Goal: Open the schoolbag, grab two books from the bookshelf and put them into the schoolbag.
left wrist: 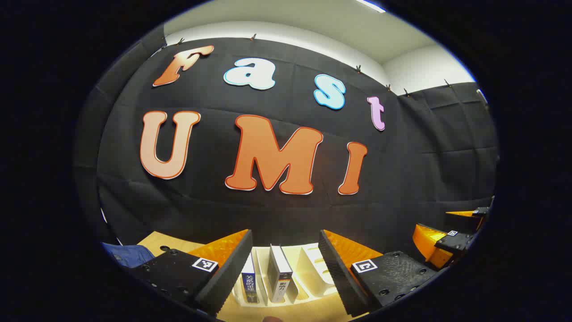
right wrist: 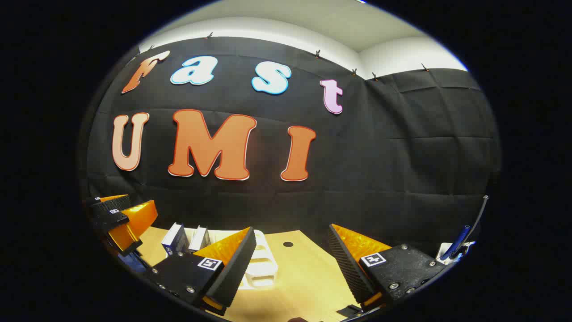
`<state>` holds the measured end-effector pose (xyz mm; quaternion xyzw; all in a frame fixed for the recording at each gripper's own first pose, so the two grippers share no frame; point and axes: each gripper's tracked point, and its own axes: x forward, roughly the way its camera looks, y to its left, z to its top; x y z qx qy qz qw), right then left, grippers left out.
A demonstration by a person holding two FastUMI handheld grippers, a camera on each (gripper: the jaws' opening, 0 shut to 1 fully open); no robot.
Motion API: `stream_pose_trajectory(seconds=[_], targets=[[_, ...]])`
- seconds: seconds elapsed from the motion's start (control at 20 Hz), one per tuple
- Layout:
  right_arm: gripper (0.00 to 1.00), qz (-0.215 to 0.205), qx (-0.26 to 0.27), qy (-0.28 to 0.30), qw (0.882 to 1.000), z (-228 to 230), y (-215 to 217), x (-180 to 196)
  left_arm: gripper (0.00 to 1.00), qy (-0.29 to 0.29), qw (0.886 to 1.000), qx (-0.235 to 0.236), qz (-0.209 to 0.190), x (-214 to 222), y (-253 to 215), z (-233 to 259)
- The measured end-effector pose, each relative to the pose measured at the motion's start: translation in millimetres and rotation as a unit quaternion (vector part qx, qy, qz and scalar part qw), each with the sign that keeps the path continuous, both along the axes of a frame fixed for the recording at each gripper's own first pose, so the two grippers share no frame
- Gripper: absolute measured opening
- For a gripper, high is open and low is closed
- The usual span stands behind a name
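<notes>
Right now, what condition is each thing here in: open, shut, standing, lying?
Left hand-held gripper: open, holding nothing, aimed at the books.
Right hand-held gripper: open, holding nothing, over the table.
Two books: standing upright in the rack, side by side.
White book rack: on the table, its other slots unfilled.
Blue schoolbag: at the table's far left; open or shut, cannot tell.
Table: wooden, carrying the rack.

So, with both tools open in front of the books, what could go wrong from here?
1. The two books stand close together in the white rack; the open left tool spans both, so it may clamp two at once.
2. The rack looks light and could slide or tip on the table when a book is pulled.
3. The right tool hangs near the left one and may bump it.
</notes>
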<state>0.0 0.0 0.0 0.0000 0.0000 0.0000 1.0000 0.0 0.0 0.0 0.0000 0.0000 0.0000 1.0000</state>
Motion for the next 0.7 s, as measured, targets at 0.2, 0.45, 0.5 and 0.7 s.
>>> stream_pose_trajectory(seconds=[0.2, 0.45, 0.5, 0.7], targets=[[0.97, 0.046, 0.009, 0.0, 0.999, -4, 40, 4, 0.91, -0.015, 1.0, 0.014, 0.015, -9, 28, 16], [0.97, 0.122, 0.006, -0.018, 0.992, -2, 86, 21, 0.93, -0.032, 0.995, 0.043, 0.079, -13, 60, 13], [0.97, 0.136, 0.009, -0.02, 0.99, -1, 90, 23, 0.93, -0.035, 0.994, 0.05, 0.091, -18, 65, 13], [0.97, 0.177, 0.006, -0.021, 0.984, -5, 101, 35, 0.92, -0.042, 0.989, 0.063, 0.128, -26, 79, 14]])
